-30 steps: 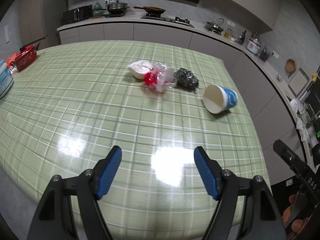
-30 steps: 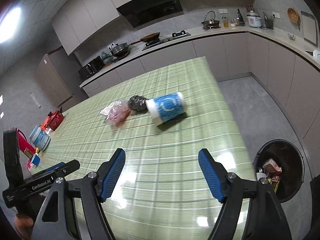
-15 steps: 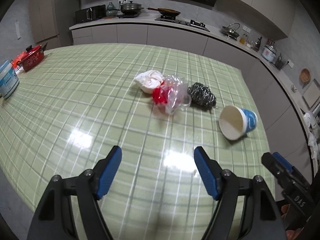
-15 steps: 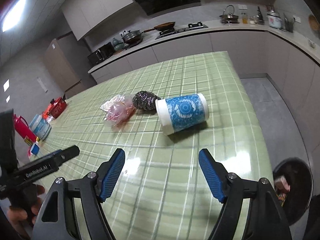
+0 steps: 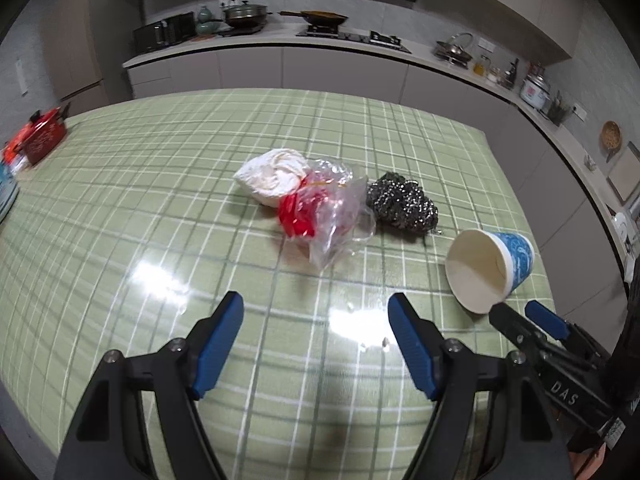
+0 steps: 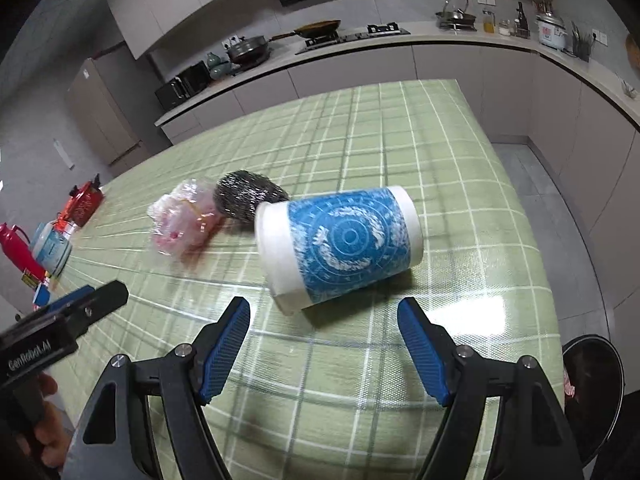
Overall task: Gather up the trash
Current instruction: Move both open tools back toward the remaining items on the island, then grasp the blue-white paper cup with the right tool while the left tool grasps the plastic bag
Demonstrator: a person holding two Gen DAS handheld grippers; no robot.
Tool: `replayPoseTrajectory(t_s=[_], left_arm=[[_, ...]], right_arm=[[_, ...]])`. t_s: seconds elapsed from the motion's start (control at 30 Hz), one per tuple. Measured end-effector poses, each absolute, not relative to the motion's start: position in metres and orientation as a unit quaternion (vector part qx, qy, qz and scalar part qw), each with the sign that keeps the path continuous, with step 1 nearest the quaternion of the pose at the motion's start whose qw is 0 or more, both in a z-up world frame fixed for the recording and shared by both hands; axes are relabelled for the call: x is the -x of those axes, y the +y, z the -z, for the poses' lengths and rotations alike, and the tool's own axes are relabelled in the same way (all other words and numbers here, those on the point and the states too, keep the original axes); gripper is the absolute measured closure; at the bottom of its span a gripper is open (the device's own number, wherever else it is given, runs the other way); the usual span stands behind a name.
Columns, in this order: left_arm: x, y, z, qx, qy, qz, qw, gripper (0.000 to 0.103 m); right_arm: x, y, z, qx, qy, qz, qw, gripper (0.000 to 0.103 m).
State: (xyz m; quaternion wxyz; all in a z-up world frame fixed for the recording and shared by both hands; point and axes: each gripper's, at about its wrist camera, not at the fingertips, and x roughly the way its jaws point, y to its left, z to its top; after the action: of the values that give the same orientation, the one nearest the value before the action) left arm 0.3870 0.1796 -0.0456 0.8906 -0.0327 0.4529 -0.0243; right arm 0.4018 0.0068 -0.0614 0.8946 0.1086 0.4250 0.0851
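Both the left tongs (image 5: 316,344) and the right tongs (image 6: 324,350) gape wide and empty above the worktop (image 5: 120,208). The paper cup (image 6: 340,244) lies tipped just ahead of the right tongs, beside the steel scourer (image 6: 244,196) and crumpled plastic bag (image 5: 328,212).

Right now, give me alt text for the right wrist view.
The open right gripper points at a blue paper cup lying on its side on the green checked table. Behind the cup sit a steel scourer and a plastic bag; a bin stands lower right.

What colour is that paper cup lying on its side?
The paper cup is white with a blue circular-patterned band around it, seen best from the right wrist view.
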Motion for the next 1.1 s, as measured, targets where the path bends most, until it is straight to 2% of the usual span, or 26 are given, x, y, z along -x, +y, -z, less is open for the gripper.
replayPoseTrajectory(t_s=[0.33, 0.5, 0.73, 1.1], left_arm=[[-0.408, 0.172, 0.052, 0.024, 0.467, 0.071, 0.881, 0.027], [-0.409, 0.173, 0.048, 0.025, 0.462, 0.072, 0.884, 0.027], [-0.419, 0.186, 0.050, 0.030, 0.462, 0.065, 0.884, 0.027], [-0.428, 0.173, 0.057, 0.016, 0.468, 0.080, 0.880, 0.027]], right_arm=[[-0.390, -0.029, 0.058, -0.124, 0.419, -0.020, 0.899, 0.025], [-0.389, -0.005, 0.047, -0.116, 0.405, -0.055, 0.905, 0.025], [-0.407, 0.021, 0.060, -0.074, 0.417, -0.046, 0.905, 0.025], [-0.390, -0.033, 0.060, -0.095, 0.414, 0.005, 0.905, 0.025]])
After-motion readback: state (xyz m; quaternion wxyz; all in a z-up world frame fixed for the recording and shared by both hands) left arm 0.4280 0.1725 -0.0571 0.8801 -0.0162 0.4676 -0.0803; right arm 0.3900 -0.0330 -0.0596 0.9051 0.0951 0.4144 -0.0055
